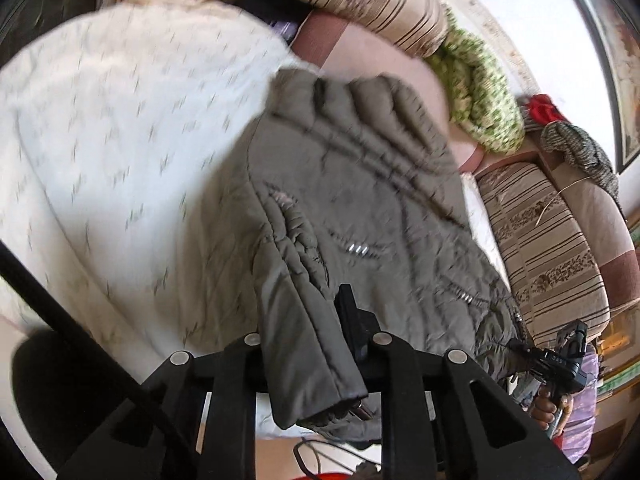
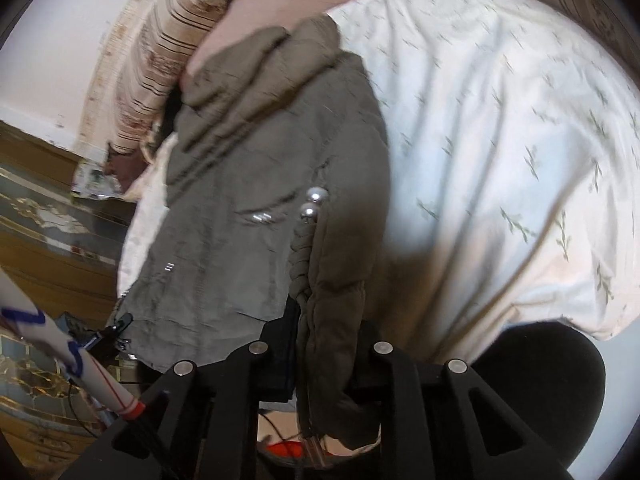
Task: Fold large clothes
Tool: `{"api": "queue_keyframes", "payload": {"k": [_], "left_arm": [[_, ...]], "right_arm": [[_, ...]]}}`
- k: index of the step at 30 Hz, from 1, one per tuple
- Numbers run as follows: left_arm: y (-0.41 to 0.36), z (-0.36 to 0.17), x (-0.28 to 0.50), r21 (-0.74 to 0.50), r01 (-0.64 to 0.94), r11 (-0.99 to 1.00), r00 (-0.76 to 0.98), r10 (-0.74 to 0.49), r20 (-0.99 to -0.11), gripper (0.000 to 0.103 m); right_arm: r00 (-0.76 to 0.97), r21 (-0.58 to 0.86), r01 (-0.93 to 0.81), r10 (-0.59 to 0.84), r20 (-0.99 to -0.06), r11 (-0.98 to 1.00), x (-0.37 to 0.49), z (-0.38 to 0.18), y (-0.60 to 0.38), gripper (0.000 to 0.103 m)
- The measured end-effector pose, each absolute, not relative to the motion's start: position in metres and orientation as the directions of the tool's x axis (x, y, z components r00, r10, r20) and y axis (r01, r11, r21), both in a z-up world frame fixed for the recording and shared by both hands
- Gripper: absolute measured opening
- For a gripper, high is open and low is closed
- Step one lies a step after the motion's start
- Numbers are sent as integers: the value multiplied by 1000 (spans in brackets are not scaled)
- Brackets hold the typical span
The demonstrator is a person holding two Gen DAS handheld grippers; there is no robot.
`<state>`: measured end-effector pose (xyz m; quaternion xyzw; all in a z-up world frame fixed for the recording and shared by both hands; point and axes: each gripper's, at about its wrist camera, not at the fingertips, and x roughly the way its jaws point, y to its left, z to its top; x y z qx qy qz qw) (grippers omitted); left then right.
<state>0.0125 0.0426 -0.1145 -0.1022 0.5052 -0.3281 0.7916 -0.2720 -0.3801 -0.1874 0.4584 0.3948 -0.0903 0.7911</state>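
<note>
Bed cover (image 1: 100,140): wide white quilted sheet with small green leaf sprigs, soft and rumpled
Sofa cushions (image 1: 548,256): beige, brown-striped, rounded bolsters along the far side
Jacket (image 1: 352,208): olive-grey padded coat, puffy stitched ribs, gathered seams, small metal snaps; lies lengthwise on the cover, near hem lifted
Left gripper (image 1: 316,344): black, angled downward, jaws clamped together on the jacket's near hem corner
Right gripper (image 2: 320,344): black, same downward tilt, jaws pinched on the other hem edge beside a braided cord
Hand (image 1: 550,408): wrapped around the right gripper's handle
</note>
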Motion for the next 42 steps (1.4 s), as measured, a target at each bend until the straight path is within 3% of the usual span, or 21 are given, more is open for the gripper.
{"api": "queue_keyframes", "payload": {"k": [13, 24, 31, 42], "left_arm": [[-17, -24, 76, -424, 481, 768, 391, -620, -680, 18], [-113, 15, 198, -310, 452, 837, 477, -520, -709, 19], [-180, 1, 282, -236, 404, 884, 499, -429, -753, 19], [-252, -93, 387, -106, 295, 950, 474, -242, -847, 19]], "right_arm": [[798, 699, 381, 168, -579, 605, -216, -91, -413, 18], [800, 634, 442, 41, -598, 635, -115, -44, -491, 18], [768, 610, 528, -24, -641, 591, -38, -55, -552, 18], [664, 540, 648, -49, -746, 537, 89, -103, -624, 18]]}}
